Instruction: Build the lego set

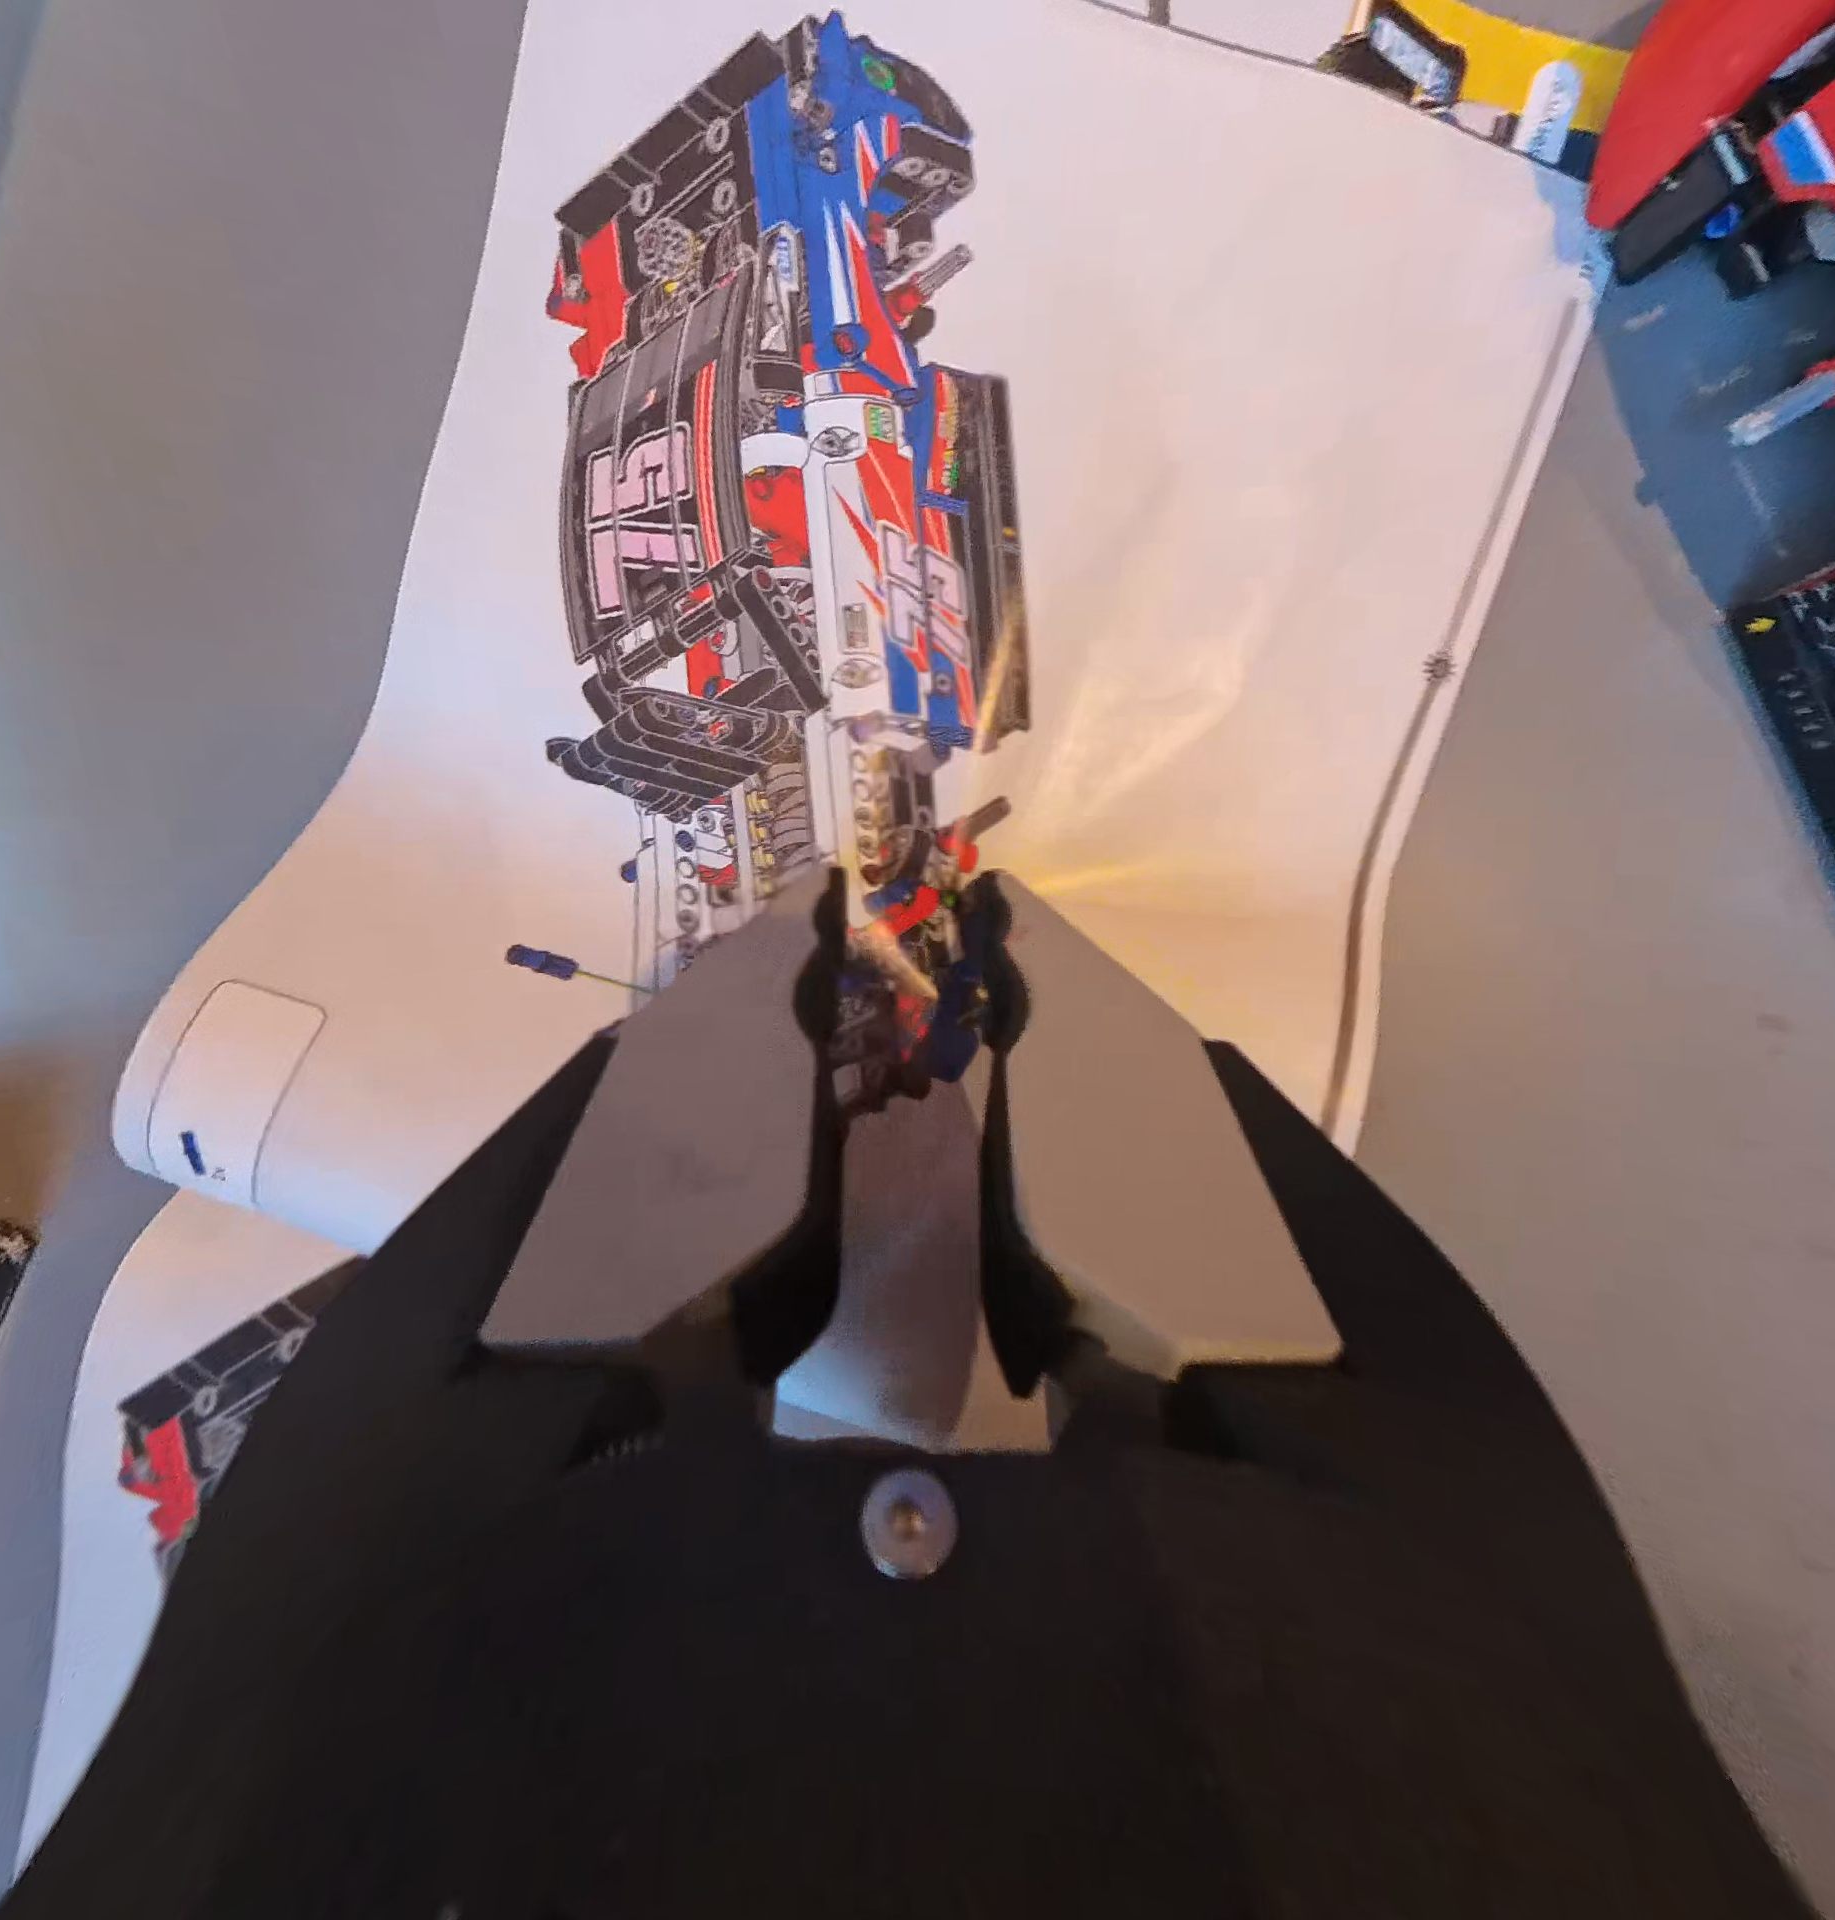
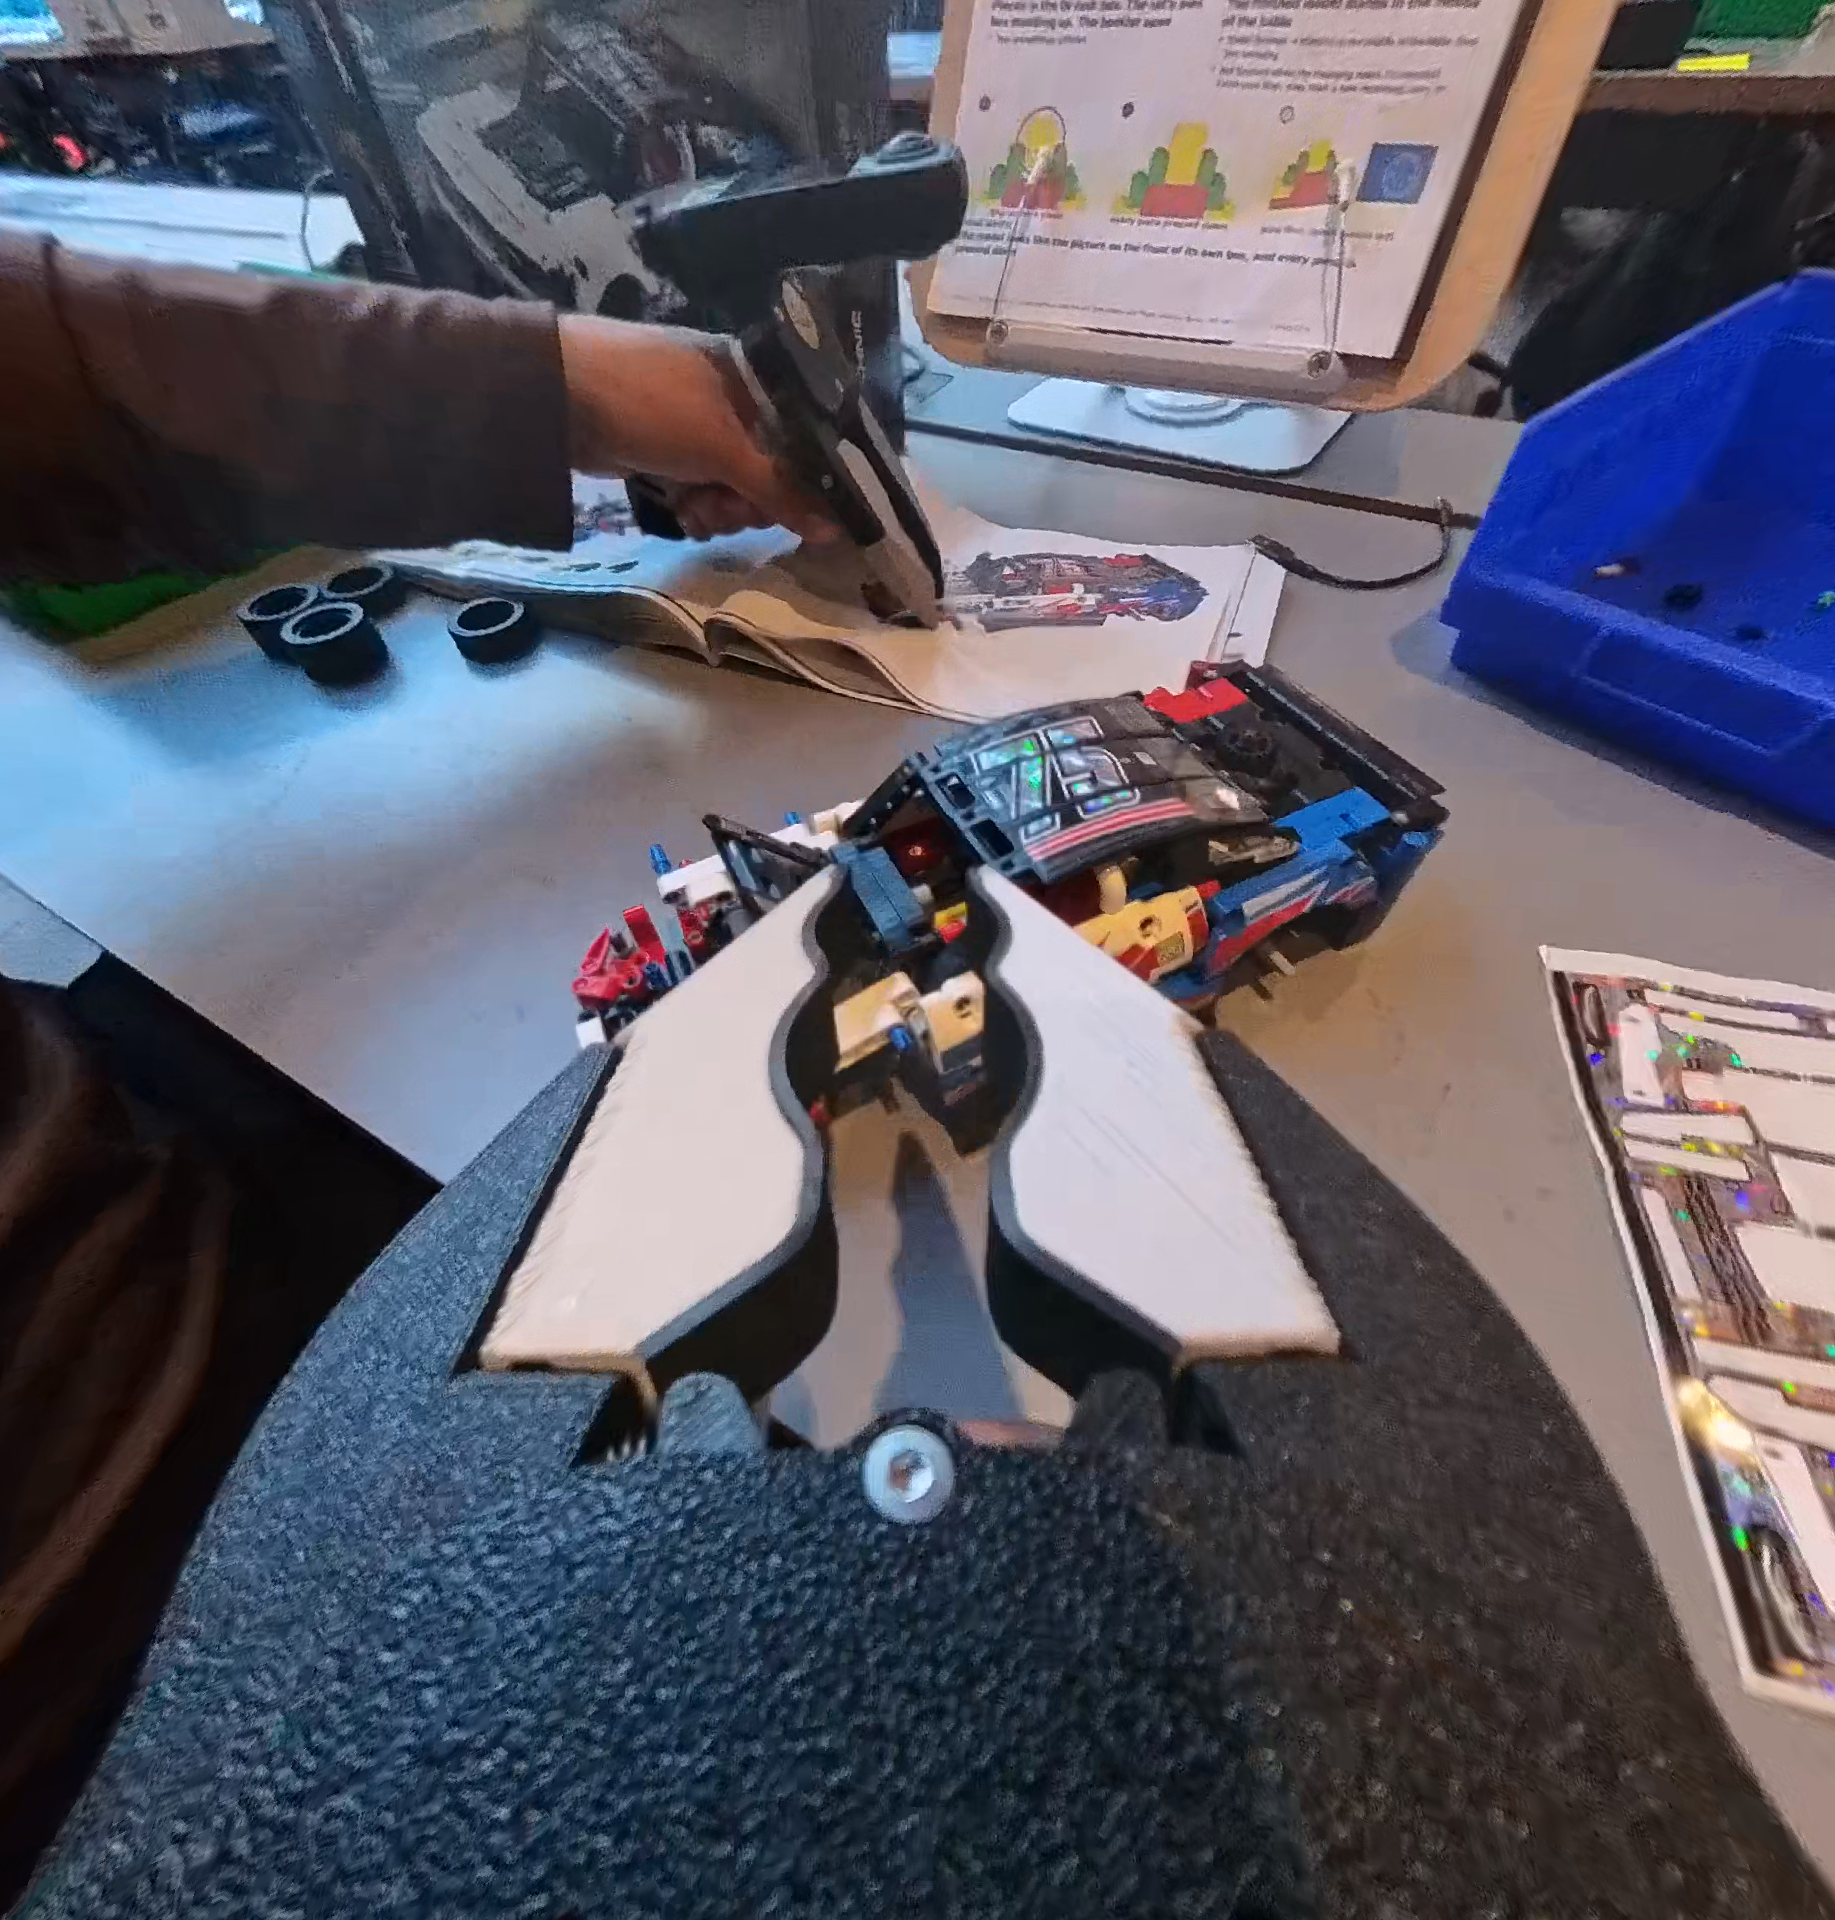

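Pressing its narrow-set fingertips onto the open instruction booklet [image 1: 1152, 499], the left gripper [image 1: 911, 904] is pointing down; the right gripper [image 2: 905, 883] is hovering, fingers slightly parted, before the Lego car [image 2: 1152, 831].

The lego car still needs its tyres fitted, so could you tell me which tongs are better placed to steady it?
Right. The right tongs already sit against the lego car, while the left tongs are down on the open instruction booklet, farther from the car, with the tyres off to their side.

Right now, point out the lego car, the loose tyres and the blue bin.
lego car [image 2: 1089, 800]: right wrist view, on its black roof panel.
loose tyres [image 2: 321, 634]: right wrist view, on the nearest tyre's rim.
blue bin [image 2: 1619, 686]: right wrist view, on its front wall.
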`<state>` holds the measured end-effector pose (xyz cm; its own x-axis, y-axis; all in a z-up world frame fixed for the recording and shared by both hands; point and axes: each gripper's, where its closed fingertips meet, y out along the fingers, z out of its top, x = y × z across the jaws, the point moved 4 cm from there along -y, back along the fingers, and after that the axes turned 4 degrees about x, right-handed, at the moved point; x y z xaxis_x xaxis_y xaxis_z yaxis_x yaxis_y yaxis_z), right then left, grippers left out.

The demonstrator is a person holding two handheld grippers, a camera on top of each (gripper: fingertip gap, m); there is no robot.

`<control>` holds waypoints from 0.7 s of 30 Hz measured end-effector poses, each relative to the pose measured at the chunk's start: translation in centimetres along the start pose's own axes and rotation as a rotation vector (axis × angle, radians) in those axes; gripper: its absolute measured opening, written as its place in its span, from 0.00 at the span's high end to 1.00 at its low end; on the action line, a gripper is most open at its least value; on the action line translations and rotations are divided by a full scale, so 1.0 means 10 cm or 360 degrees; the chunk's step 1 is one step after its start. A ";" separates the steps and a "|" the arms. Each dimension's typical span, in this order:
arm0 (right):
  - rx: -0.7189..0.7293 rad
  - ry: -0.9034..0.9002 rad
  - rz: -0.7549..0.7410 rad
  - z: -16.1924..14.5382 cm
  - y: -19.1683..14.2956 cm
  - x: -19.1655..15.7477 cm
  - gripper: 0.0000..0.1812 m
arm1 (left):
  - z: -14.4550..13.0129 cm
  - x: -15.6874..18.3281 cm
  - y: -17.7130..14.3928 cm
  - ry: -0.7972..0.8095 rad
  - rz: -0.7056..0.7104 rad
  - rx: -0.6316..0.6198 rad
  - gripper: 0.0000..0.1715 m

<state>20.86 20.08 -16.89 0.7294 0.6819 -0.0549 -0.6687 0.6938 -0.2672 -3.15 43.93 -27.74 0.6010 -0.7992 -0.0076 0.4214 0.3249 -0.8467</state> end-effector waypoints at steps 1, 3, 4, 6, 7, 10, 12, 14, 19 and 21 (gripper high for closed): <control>-0.0031 -0.0043 0.0023 0.05 0.07 0.00 0.88 | 0.00 0.03 0.00 0.0016 -0.0007 0.0012 0.92; -0.0130 -0.0162 0.0040 0.15 0.28 0.05 0.86 | -0.01 0.05 0.00 0.0042 0.0019 0.0045 0.99; -0.0180 -0.0225 0.0033 0.20 0.39 0.10 0.86 | -0.02 0.05 0.00 0.0037 0.0027 0.0065 1.00; -0.0262 -0.0312 0.0065 0.33 0.65 0.18 0.84 | -0.03 0.05 0.00 0.0019 0.0022 0.0100 1.00; -0.0308 -0.0348 0.0100 0.39 0.80 0.20 0.84 | -0.03 0.05 0.00 0.0010 0.0015 0.0111 1.00; -0.0550 -0.0536 0.0199 0.47 1.39 0.11 0.79 | -0.03 0.04 0.00 -0.0004 0.0004 0.0123 1.00; -0.0726 -0.0761 0.0239 0.38 1.79 -0.02 0.80 | -0.03 0.04 0.00 -0.0006 0.0002 0.0127 1.00; -0.0883 -0.0978 0.0262 0.23 2.13 -0.14 0.84 | -0.04 0.04 0.00 -0.0005 0.0003 0.0135 1.00; -0.1146 -0.1289 0.0291 -0.10 2.58 -0.32 0.80 | -0.04 0.04 0.00 -0.0018 -0.0017 0.0162 1.00; -0.1197 -0.1358 0.0268 -0.17 2.68 -0.32 0.79 | -0.05 0.03 0.00 -0.0029 -0.0035 0.0180 1.00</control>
<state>0.89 36.10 -25.53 0.1118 0.8869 0.4482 -0.2842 0.4607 -0.8408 -3.28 43.42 -27.97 0.6028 -0.7976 0.0209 0.5078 0.3633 -0.7811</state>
